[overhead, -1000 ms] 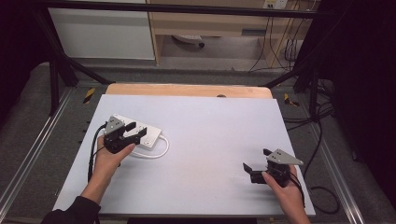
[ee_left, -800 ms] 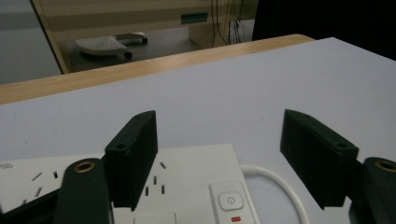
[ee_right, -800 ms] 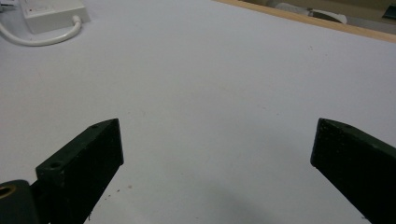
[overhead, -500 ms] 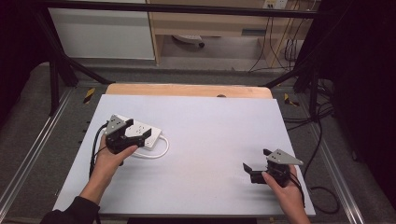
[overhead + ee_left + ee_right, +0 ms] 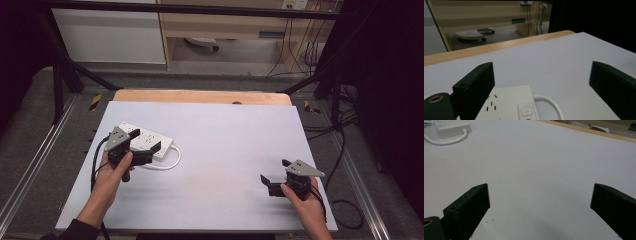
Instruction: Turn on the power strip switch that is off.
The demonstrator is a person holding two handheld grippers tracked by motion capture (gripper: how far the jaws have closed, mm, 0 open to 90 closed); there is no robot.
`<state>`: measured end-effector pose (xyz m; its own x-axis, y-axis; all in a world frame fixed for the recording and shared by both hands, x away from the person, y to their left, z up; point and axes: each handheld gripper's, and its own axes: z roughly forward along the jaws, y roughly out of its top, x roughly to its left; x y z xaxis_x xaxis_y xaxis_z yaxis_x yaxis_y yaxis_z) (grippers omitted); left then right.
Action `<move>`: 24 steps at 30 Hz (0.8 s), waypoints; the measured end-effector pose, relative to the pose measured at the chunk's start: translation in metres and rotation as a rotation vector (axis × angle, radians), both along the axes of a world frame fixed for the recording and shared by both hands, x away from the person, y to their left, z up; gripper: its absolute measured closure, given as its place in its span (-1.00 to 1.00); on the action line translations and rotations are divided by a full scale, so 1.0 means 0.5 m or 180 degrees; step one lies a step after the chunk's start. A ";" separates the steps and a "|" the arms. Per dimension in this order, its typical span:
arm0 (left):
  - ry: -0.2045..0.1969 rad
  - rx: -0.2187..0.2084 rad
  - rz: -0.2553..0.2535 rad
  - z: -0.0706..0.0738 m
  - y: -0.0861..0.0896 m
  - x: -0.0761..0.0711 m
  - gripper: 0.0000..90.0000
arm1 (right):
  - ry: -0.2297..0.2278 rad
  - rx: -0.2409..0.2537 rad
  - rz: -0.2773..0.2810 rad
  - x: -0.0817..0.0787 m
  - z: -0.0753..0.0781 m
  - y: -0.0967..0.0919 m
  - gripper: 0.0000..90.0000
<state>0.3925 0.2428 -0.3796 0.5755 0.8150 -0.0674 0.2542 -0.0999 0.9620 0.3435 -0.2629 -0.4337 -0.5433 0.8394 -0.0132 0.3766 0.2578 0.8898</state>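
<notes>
The power strip (image 5: 148,141) lay on the left part of the white table (image 5: 225,145), its cord (image 5: 167,162) looping beside it. The left gripper (image 5: 150,150) hung over it, jaws spread wide, gripping nothing; a skewed closing might have pushed the strip aside or snagged the cord. The right gripper (image 5: 274,180), equally wide and empty, sat well apart. No containers were present.

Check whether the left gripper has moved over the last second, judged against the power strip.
Yes, slightly. In the high view the left gripper has crept forward over the power strip, which lies where it was; its jaws stand open.
</notes>
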 end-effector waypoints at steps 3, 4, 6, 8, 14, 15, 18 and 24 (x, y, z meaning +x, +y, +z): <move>-0.0014 -0.0025 -0.0026 0.001 0.010 -0.019 -0.86 | -0.0002 0.0003 -0.0002 0.000 0.000 0.000 -0.93; -0.0018 -0.0038 -0.0026 0.001 0.013 -0.025 -0.86 | -0.0003 0.0003 -0.0003 0.000 0.000 0.000 -0.93; -0.0018 -0.0047 -0.0031 0.000 0.021 -0.038 -0.86 | -0.0006 0.0002 -0.0006 0.000 0.001 -0.001 -0.93; -0.0025 -0.0043 -0.0009 -0.002 0.032 -0.051 -0.86 | -0.0007 0.0008 -0.0013 0.000 0.001 -0.001 -0.93; -0.0018 -0.0082 0.0000 -0.013 0.064 -0.091 -0.86 | -0.0003 0.0019 -0.0022 0.000 0.001 -0.002 -0.93; -0.0026 -0.0099 0.0003 -0.014 0.068 -0.098 -0.86 | -0.0003 0.0018 -0.0024 0.000 0.001 -0.002 -0.93; -0.0038 -0.0073 0.0001 -0.019 0.082 -0.115 -0.86 | -0.0004 0.0018 -0.0027 0.000 0.001 -0.002 -0.93; 0.0048 -0.0091 0.0032 -0.042 0.099 -0.139 -0.87 | -0.0001 0.0036 -0.0047 0.000 0.001 -0.006 -0.93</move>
